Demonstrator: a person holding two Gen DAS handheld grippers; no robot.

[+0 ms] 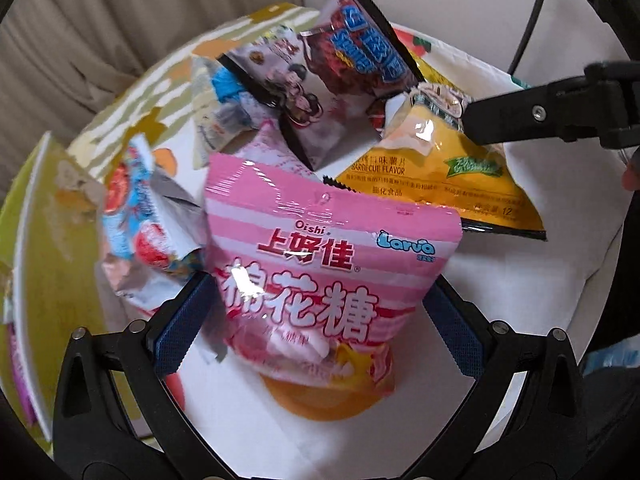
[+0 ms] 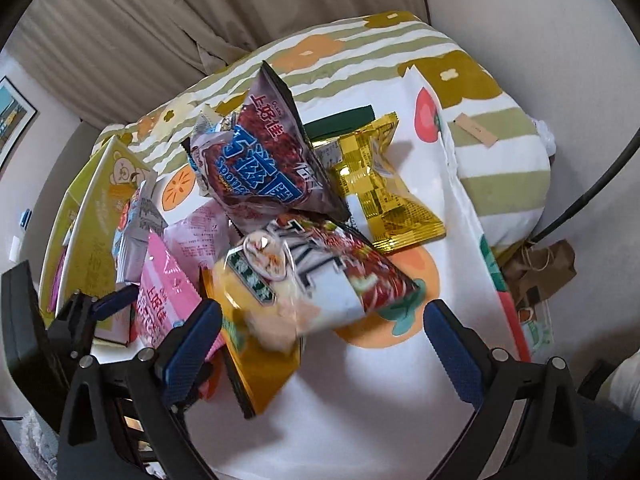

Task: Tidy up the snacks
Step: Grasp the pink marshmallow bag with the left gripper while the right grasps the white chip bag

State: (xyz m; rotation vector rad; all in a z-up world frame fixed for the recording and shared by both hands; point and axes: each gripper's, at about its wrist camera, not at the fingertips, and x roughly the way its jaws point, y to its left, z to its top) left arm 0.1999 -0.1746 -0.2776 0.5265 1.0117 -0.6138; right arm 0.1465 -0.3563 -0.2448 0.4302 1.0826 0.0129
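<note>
Now both sets of fingers (image 1: 184,328) are wide apart around snack bags, gripping nothing, and only the right view shows the gold bag (image 2: 380,192).

Beige curtain (image 2: 160,12), framed pic (image 2: 12,120), brown paper bag (image 2: 540,268).

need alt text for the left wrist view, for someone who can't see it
A pink marshmallow bag sits between the open blue-padded fingers of the left tool, on a white fruit-print cloth. Behind it lies a heap of snack bags, including a yellow barbecue chips bag that the right tool's black finger meets from the right.
</note>
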